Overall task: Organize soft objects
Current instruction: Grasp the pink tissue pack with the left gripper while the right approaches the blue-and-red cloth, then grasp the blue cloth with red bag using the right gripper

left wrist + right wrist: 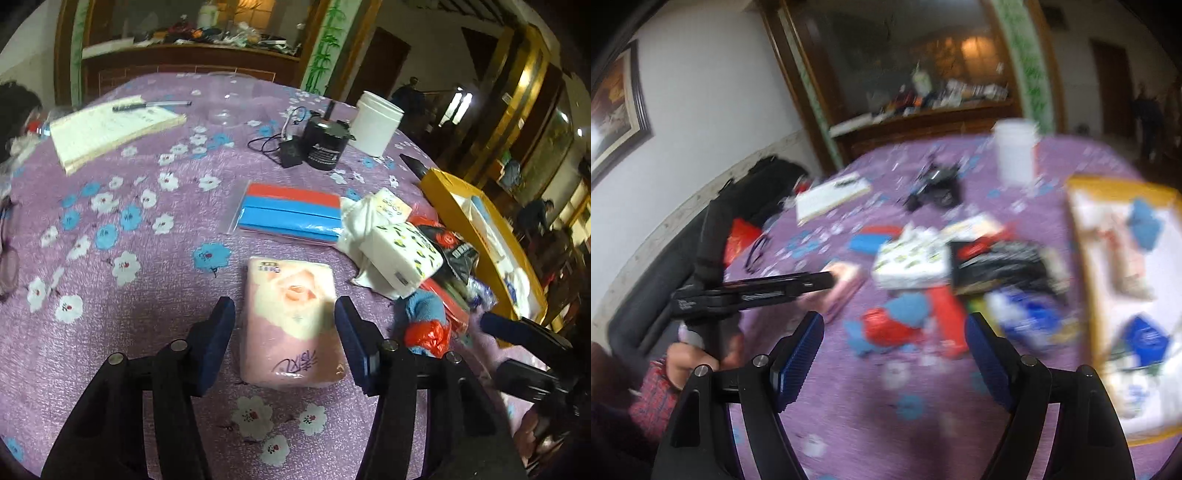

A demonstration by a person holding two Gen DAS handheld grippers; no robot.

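Note:
A pink tissue pack with a rose print lies on the purple flowered tablecloth. It sits deep between the fingers of my left gripper, whose blue pads are shut against its long sides. The right wrist view is blurred; there the same pack shows at the tip of the left gripper, which a hand holds. My right gripper is open and holds nothing. It hovers before a heap of soft things: a blue cloth with a red bag, a white dotted tissue pack and a black packet.
A bag of blue and red foam strips lies behind the pink pack. A yellow-rimmed tray holding several items stands at the right table edge. At the back are a white jar, a black device with cables and a notebook.

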